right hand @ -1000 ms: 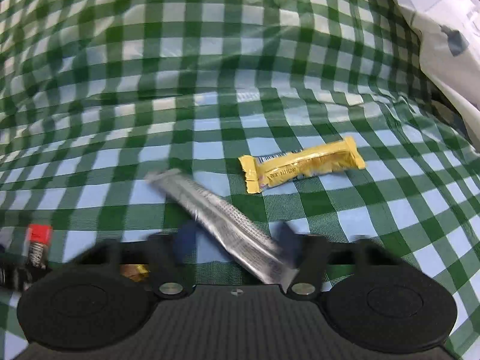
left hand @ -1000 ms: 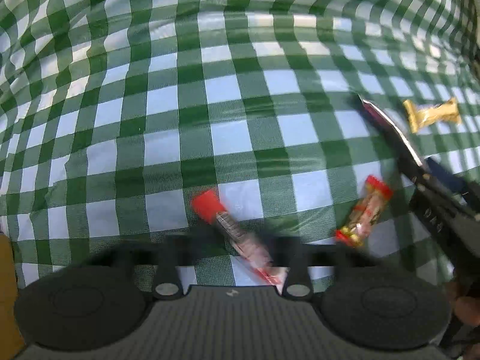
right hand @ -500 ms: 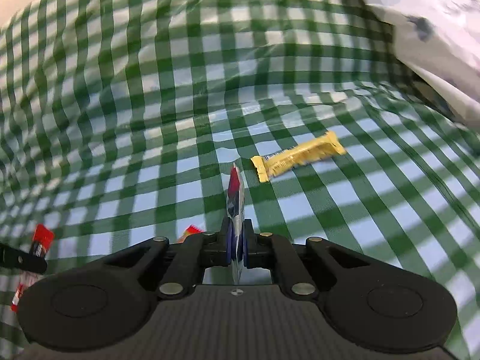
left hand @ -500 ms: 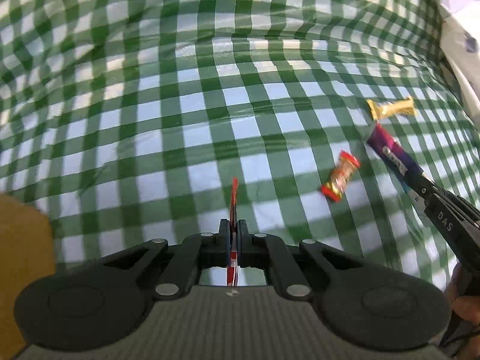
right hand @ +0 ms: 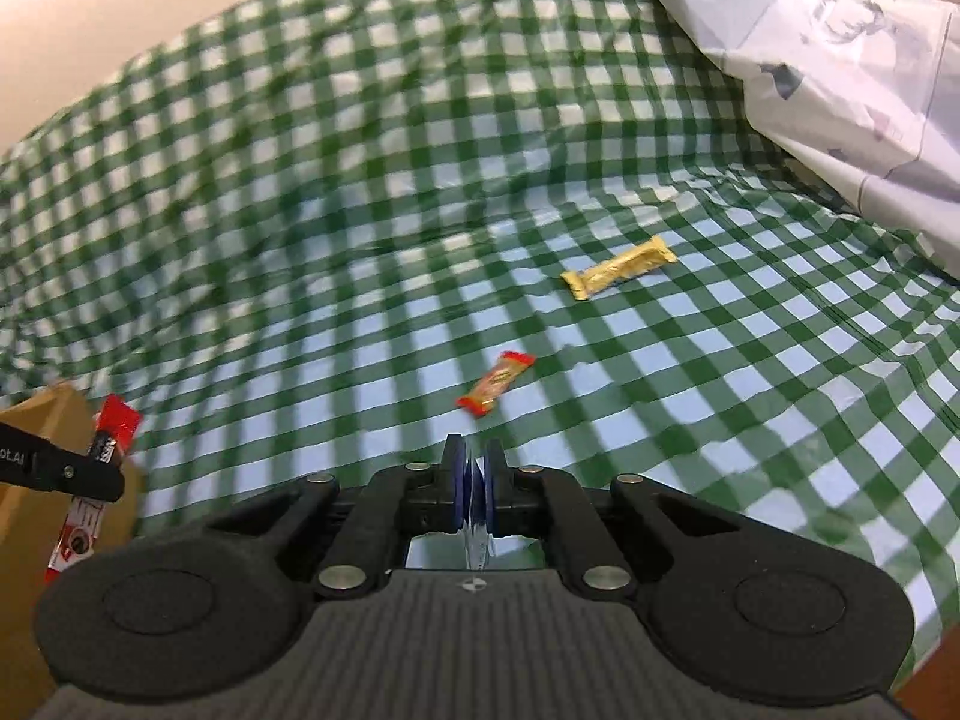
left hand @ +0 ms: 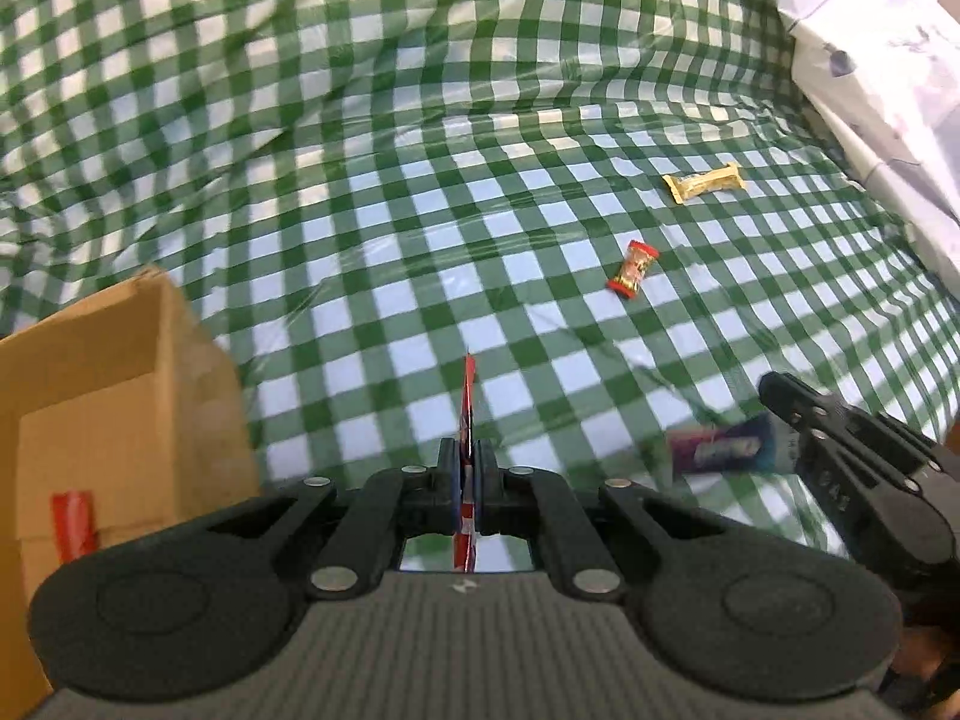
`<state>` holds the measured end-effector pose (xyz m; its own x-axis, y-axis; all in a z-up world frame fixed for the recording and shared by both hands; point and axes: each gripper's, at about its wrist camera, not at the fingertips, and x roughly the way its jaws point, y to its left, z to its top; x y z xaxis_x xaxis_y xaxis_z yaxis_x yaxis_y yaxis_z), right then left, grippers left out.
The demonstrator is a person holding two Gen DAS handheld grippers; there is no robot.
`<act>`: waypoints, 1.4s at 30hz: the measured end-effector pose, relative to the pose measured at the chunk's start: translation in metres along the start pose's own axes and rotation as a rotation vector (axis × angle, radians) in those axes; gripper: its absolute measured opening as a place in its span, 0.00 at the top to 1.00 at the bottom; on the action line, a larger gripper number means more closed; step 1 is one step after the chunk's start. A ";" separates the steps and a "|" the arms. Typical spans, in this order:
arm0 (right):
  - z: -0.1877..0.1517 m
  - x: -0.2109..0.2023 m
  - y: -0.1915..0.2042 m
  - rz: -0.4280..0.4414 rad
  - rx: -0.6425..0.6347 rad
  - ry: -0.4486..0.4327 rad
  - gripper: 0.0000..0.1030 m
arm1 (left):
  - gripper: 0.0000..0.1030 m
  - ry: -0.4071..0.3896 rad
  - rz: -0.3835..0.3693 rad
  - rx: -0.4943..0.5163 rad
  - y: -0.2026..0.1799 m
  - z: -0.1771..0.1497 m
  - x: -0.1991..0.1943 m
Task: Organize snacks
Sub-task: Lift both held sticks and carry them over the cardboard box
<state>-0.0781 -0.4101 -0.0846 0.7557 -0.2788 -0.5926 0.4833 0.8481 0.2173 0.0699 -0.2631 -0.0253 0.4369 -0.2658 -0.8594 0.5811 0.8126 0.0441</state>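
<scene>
My left gripper (left hand: 467, 463) is shut on a thin red snack packet (left hand: 468, 402), seen edge-on above the green checked cloth (left hand: 372, 228). My right gripper (right hand: 474, 471) is shut on a blue-silver packet (right hand: 476, 531), also edge-on. In the left wrist view that packet (left hand: 720, 451) looks purple-blue and sticks out of the right gripper (left hand: 786, 438) at lower right. An open cardboard box (left hand: 120, 384) stands at the left with a red packet (left hand: 72, 525) inside. A yellow bar (left hand: 703, 183) and a small red candy (left hand: 633, 266) lie on the cloth.
White patterned fabric (left hand: 870, 60) is bunched along the right edge of the cloth. In the right wrist view the left gripper (right hand: 66, 468) with its red packet (right hand: 99, 468) hangs in front of the box (right hand: 30, 516). The cloth is wrinkled at the back.
The right jaws closed on the blue-silver packet. Both grippers rose and drew back with their packets, so the loose snacks look farther off. The cardboard box came into view at the left.
</scene>
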 end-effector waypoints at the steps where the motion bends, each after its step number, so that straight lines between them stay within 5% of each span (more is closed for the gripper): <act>1: -0.001 -0.005 0.007 0.009 -0.019 -0.002 0.95 | 0.96 -0.001 0.001 -0.003 0.005 -0.006 -0.009; 19: -0.011 -0.098 0.123 0.112 -0.197 -0.047 0.96 | 0.96 -0.051 0.067 -0.135 0.118 -0.102 -0.123; 42: -0.075 -0.222 0.269 0.313 -0.487 -0.013 0.96 | 0.96 -0.138 0.099 -0.332 0.221 -0.239 -0.227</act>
<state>-0.1493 -0.0863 0.0469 0.8365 0.0163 -0.5477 -0.0215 0.9998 -0.0030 -0.0656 0.1008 0.0579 0.5814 -0.2261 -0.7816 0.2865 0.9560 -0.0635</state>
